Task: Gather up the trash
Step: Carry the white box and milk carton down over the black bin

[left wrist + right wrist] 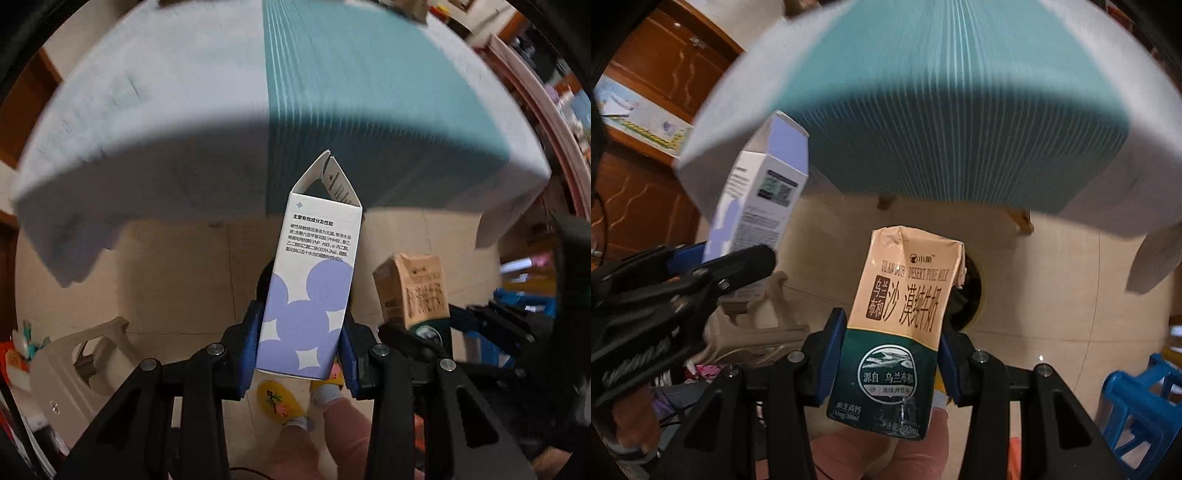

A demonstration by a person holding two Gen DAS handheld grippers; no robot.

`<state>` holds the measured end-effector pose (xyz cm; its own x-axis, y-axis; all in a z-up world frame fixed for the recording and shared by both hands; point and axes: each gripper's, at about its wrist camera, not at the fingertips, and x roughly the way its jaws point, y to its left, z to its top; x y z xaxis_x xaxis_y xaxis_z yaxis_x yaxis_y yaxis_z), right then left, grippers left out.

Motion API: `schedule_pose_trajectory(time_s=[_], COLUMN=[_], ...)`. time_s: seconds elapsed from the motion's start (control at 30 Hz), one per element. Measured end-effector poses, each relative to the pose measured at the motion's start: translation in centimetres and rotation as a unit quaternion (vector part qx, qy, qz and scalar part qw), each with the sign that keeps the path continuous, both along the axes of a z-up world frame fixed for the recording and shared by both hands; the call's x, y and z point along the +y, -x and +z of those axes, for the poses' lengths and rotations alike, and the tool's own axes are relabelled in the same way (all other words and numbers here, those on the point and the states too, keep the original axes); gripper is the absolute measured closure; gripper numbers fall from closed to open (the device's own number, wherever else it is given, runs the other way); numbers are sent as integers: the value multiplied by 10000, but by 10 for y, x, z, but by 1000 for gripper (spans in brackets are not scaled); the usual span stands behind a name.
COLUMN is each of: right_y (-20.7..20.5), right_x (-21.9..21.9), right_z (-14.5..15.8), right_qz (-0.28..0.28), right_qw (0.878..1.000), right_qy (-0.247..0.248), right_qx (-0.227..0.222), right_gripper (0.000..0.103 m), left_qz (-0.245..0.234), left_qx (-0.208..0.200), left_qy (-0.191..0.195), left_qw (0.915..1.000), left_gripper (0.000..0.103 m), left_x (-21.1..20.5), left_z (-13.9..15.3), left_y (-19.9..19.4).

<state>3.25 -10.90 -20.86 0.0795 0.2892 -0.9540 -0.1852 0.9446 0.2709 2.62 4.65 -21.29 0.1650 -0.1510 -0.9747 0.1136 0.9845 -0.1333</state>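
Note:
My left gripper [301,341] is shut on a white box with purple circles [310,280], its top flaps open; both blue pads press its sides. In the right wrist view that same white box [757,195] shows at the left, held in the left gripper [713,269]. My right gripper [890,354] is shut on a tan and green milk carton [897,325] with a crumpled top. The milk carton [413,291] also appears at the right of the left wrist view. Both grippers point steeply down over the tiled floor, off the near edge of the table. A round dark bin opening [971,295] shows just behind the carton.
A table with a grey and teal cloth [332,92] fills the upper part of both views. A beige plastic stool [85,362] stands at lower left, a blue stool [1137,398] at lower right. A person's feet in yellow slippers [277,402] are below. Wooden cabinets [665,66] stand behind.

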Motion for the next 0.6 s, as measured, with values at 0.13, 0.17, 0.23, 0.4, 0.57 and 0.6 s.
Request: schedule_pose_trajectory(time_s=[0.13,0.17,0.23,0.4,0.57,0.6], right_y=[2,1,1,-5,-16,-19], right_x=[2,1,-1,-7,-5,-6], right_z=[-69,-80,-107,-161,-188,-191], right_qz=[-300,-356,-472,-675,-747,-760], right_qw=[9993,9991,9984,9973,9968,9968], right_qy=[179,191,268,268,240,237], right_qx=[113,116,131,142,133,109], right_gripper=[56,56,56,56,55,55], left_qz=[-222,-273,-311,-389,-416,-392], left_qx=[34,25,29,-4,-105,-138], left_qy=[-108,-141,-180,-197,-256,-275], left_qw=[9997,9995,9994,9991,9988,9988], left_gripper=[66,66,66,66,50,45], left_x=[-1,-2,-4,-9,-12,-13], left_z=[-57,-74,-97,-145,-166,-168], left_y=[7,7,6,-5,-15,-17])
